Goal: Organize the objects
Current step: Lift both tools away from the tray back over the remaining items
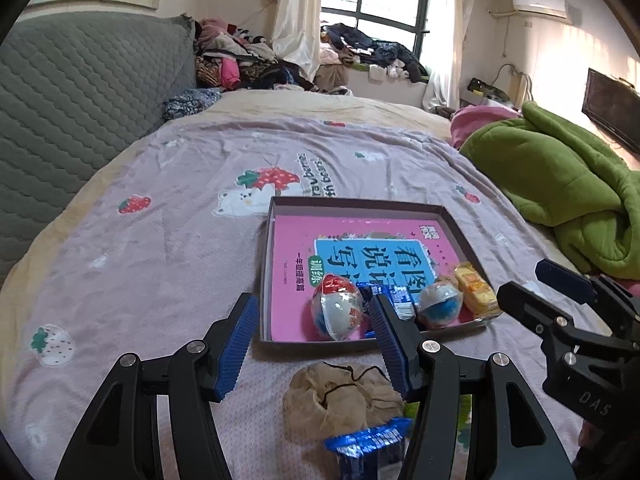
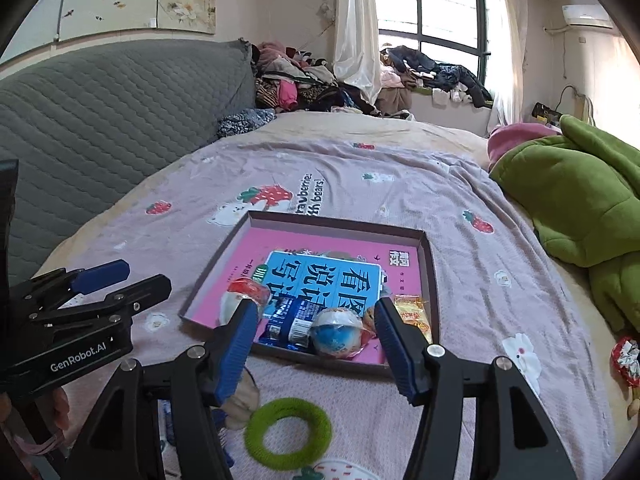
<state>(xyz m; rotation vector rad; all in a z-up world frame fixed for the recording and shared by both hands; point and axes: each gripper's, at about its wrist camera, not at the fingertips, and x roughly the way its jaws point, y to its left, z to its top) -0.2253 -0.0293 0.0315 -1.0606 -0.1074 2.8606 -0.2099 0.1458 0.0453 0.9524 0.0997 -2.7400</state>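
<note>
While both grippers hang above the bed (image 1: pixel 168 208) with nothing in them, several things are not yet in the box (image 2: pixel 427 264). The left gripper (image 1: pixel 316 344) has its fingers wide apart and empty, and so has the right gripper (image 2: pixel 316 344).

The box lies on the pink sheet and holds a pink book (image 1: pixel 288 264), a red and white egg toy (image 1: pixel 338 312), a blue snack packet (image 2: pixel 290 320), a blue and white ball (image 2: pixel 337 334) and a yellow packet (image 1: pixel 478 290). Outside it, near the front edge, lie a tan cloth pouch (image 1: pixel 340 396), another blue packet (image 1: pixel 368 448) and a green ring (image 2: pixel 288 434).

I think the risks are these: the round egg toy and ball can roll when a new thing is dropped beside them; the soft pouch may slip from the fingers; the sheet can fold under a low finger and shift the box.

Readable writing: "GenRobot.AI" and "DAS" on the gripper bodies, "strawberries" and "bears" on the sheet, large Chinese characters on the book, upside down.
</note>
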